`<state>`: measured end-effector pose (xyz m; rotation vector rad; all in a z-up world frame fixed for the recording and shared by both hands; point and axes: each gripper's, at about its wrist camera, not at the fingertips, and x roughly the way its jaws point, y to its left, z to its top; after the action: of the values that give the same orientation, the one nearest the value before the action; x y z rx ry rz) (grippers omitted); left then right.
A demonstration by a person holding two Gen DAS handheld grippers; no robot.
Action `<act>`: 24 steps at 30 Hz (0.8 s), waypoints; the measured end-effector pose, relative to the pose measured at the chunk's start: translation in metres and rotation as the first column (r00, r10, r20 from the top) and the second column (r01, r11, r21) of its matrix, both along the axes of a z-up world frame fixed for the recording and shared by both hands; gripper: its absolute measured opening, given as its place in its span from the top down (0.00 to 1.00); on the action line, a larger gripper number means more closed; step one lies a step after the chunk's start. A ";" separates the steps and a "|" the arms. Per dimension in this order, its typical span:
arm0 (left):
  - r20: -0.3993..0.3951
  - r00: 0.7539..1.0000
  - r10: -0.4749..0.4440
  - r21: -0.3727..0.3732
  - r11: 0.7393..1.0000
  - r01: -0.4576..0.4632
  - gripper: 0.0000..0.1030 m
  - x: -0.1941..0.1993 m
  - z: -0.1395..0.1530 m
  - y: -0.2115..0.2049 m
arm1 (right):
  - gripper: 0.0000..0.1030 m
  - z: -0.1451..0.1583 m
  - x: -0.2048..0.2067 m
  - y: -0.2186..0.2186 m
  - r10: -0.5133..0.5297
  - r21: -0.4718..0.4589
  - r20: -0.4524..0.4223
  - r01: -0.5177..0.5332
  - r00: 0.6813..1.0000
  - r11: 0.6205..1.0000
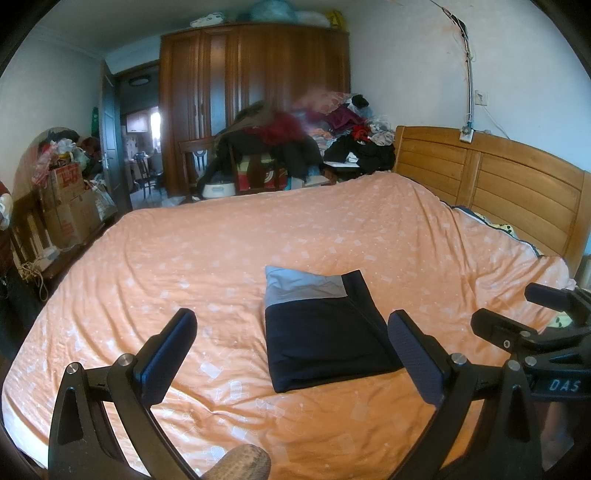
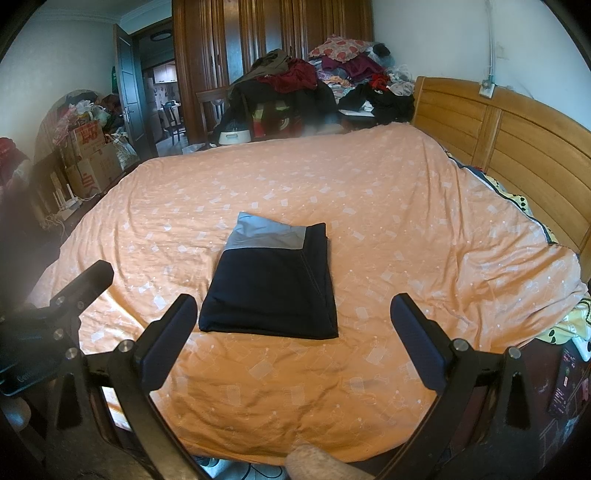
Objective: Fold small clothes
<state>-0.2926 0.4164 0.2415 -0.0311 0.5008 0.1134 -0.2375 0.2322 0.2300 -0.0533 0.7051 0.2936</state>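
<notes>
Since the garment point(image 2: 269, 288) already lies as a neat flat rectangle, navy with a grey band along its far edge, the folding itself looks finished, and neither tool touches it. It rests on the orange bedspread point(image 2: 388, 229), toward the near side of the bed and well apart from the wooden headboard point(image 2: 517, 144) off to the right of the garment. A doubled edge runs down the garment's right side, which suggests the last fold came across from the left, though that is only a reading of how the layers sit.

Just short of the garment's near edge, the left tool point(image 1: 291, 354) hangs with its padded fingers spread wide and nothing between them; from its camera the garment sits framed between those fingers. Beside it, the right tool point(image 2: 293, 339) is likewise spread and empty, held back from the garment's near edge. Both seem drawn off so the cloth can settle undisturbed.

Beyond the garment's far edge the bedspread runs bare to the far side of the bed, where a heap of clothes point(image 2: 321, 81) is piled in front of a dark wardrobe point(image 2: 266, 33). Far left of the garment, cardboard boxes point(image 2: 92, 158) stand by an open door point(image 2: 127, 81).

My guess is that another piece would come next.
</notes>
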 end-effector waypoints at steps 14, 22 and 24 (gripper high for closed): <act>-0.001 1.000 -0.002 0.001 1.000 0.002 0.00 0.001 0.001 0.001 | 0.01 -0.004 -0.003 0.005 0.002 0.007 -0.015 -0.002 1.000 1.000; -0.002 1.000 -0.003 0.002 1.000 0.003 0.00 0.001 0.002 0.001 | 0.01 -0.005 -0.003 0.005 0.004 0.008 -0.016 -0.003 1.000 1.000; -0.001 1.000 -0.002 0.002 1.000 0.002 0.00 0.001 0.002 0.002 | 0.01 -0.004 -0.003 0.005 0.004 0.008 -0.017 -0.004 1.000 1.000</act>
<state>-0.2915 0.4182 0.2433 -0.0286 0.5018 0.1115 -0.2409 0.2369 0.2256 -0.0447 0.7205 0.3007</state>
